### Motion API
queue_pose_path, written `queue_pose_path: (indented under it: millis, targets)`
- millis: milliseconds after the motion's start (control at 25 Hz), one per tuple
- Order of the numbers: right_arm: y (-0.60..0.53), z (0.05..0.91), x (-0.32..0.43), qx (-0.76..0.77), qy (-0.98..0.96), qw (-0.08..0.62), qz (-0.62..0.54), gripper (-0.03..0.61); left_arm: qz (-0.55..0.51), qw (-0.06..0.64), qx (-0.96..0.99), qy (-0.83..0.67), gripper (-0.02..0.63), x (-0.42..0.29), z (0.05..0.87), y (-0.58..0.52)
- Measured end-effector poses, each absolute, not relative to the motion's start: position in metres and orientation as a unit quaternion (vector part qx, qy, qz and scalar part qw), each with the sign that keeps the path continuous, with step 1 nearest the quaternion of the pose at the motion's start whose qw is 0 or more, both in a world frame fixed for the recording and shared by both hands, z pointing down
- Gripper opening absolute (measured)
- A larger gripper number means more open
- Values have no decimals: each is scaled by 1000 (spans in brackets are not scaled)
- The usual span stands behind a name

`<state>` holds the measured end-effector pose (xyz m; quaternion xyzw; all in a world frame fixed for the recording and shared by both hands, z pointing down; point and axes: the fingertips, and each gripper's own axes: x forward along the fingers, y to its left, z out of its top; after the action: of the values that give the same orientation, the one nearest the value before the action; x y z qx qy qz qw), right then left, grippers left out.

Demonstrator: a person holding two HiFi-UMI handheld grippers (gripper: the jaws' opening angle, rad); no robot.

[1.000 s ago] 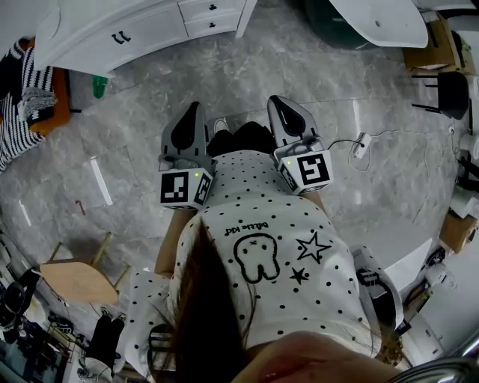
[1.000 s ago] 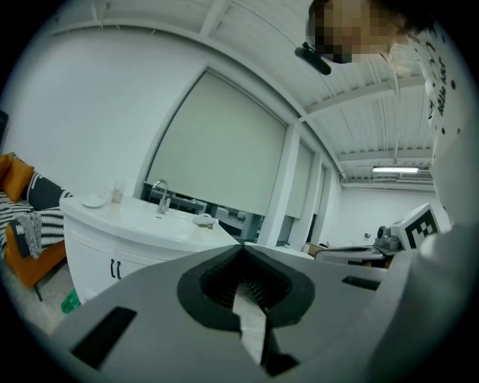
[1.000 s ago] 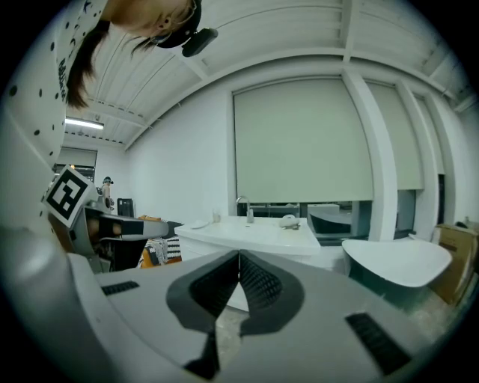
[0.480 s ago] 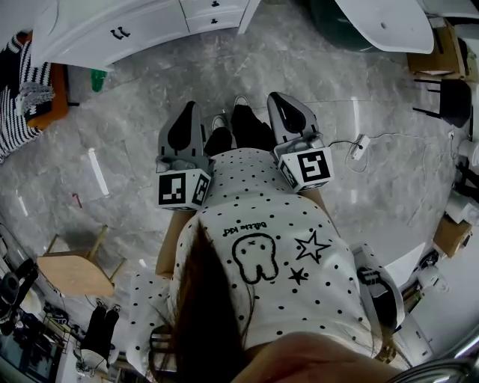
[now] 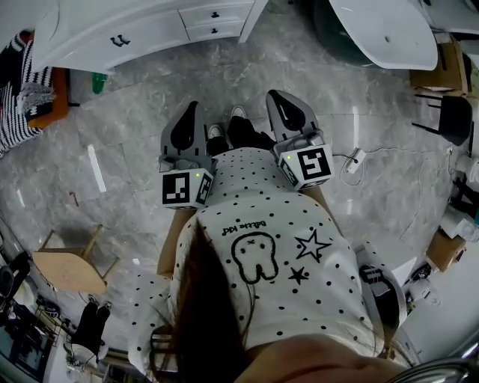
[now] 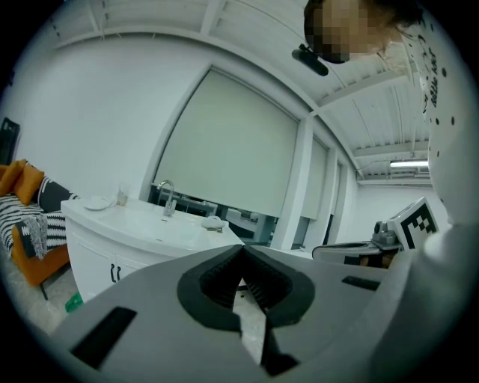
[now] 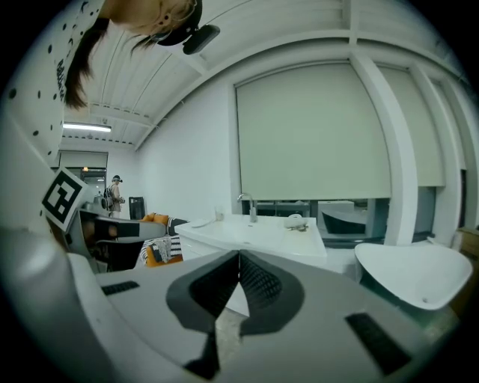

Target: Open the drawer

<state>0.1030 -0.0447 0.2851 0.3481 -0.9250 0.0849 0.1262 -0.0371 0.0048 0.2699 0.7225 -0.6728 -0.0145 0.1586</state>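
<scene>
A: Noting drawer (image 5: 215, 15): shut, in the white cabinet (image 5: 90, 26) at the head view's top edge, well apart from both grippers.
B: Left gripper (image 5: 191, 109) and right gripper (image 5: 275, 97): jaws together, nothing between.
A: Only the head view shows the drawer front; the gripper views show the faucet (image 6: 166, 196) on the cabinet top instead.

The person's shoes (image 5: 238, 114) have stepped forward into view, and the white cabinet (image 5: 150, 34) has drawn slightly nearer
</scene>
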Motion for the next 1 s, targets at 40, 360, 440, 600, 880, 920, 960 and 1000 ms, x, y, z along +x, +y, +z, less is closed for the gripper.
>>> queue_pose_path:
  millis: [40, 360, 440, 600, 880, 920, 960, 1000]
  targets:
    - [-45, 285, 101, 346, -926, 125, 84, 12, -15, 157, 720, -675, 5, -39, 269, 6]
    - [-55, 276, 99, 341, -931, 117, 56, 12, -35, 140, 719, -679, 5, -41, 263, -2]
    - [-56, 274, 99, 342, -931, 120, 53, 12, -37, 140, 719, -679, 5, -40, 263, -2]
    - [-58, 274, 98, 339, -931, 121, 52, 12, -41, 138, 721, -677, 5, -38, 261, -1]
    - [-60, 271, 98, 342, -931, 117, 47, 12, -47, 133, 722, -677, 5, -40, 255, -3]
    - [-61, 271, 98, 343, -931, 118, 46, 12, -48, 132, 723, -676, 5, -39, 254, -4]
    - [-61, 271, 98, 343, -931, 119, 45, 12, -49, 131, 724, -676, 5, -39, 253, -5]
    - [-61, 271, 98, 343, -931, 120, 44, 12, -49, 132, 724, -675, 5, -39, 253, -5]
